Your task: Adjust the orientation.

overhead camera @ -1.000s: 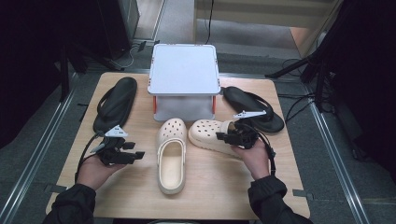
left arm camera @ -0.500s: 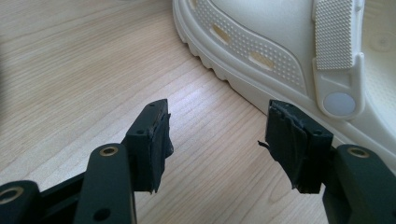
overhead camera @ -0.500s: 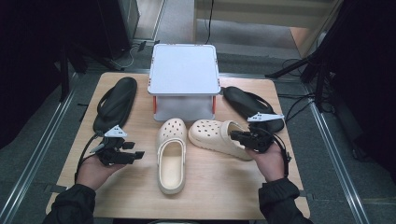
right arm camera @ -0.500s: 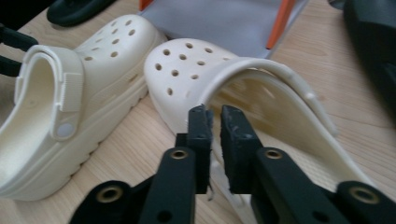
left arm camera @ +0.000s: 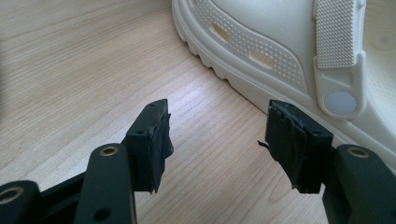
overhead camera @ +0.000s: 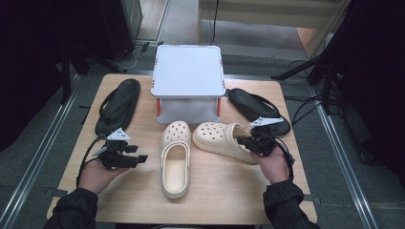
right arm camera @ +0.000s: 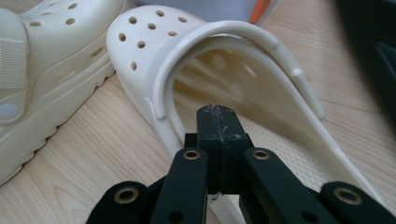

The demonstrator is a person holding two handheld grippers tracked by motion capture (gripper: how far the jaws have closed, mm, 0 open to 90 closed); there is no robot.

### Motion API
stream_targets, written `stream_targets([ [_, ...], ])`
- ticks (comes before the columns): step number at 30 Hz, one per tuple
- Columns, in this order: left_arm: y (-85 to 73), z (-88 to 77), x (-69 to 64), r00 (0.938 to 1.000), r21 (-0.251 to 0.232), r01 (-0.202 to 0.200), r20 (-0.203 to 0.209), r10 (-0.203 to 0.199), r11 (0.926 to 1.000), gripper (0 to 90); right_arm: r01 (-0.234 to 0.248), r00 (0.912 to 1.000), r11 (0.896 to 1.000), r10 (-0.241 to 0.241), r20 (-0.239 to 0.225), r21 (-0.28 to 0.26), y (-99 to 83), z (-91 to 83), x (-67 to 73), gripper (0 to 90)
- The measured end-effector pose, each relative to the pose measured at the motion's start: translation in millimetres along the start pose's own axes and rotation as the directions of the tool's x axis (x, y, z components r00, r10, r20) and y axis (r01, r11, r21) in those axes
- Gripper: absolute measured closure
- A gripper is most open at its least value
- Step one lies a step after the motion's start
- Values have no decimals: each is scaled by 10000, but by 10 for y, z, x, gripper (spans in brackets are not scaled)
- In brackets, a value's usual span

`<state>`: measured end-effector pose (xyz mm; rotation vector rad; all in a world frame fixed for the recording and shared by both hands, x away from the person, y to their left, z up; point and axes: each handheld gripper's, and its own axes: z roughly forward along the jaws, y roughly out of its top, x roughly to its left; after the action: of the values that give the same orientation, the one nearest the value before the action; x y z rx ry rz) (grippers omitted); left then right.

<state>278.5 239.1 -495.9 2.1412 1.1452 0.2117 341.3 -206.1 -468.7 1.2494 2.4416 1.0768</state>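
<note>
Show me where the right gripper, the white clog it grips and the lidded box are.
right gripper (right arm camera: pixel 217 123), right gripper view, closed jaw tips.
tilted white clog (overhead camera: pixel 212 135), high view, perforated toe.
lidded box (overhead camera: pixel 188 71), high view, middle of the lid.

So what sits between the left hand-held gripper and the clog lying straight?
Nothing: bare wooden tabletop separates the open left hand-held gripper from the straight clog, clearest in the left gripper view.

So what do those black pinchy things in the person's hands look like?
Each hand holds a black tool. The left gripper and the right gripper each end in two flat black jaws on arms with little brass-ringed holes. A grey three-cornered plate sits on top of each, and a black cable trails from it. The person wears dark sleeves.
</note>
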Motion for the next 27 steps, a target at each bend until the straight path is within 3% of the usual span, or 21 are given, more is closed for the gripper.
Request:
stream_targets([
  [10, 3, 7, -2, 10000, 60, -42, 25, 42, 10000, 407, 283, 9996, 9996, -283, -32, 28, 26, 29, 73, 900],
  [27, 3, 9, -1, 10000, 98, 10, 73, -11, 10000, 415, 930, 9940, 9955, -918, -587, 173, 62, 67, 337, 900],
])
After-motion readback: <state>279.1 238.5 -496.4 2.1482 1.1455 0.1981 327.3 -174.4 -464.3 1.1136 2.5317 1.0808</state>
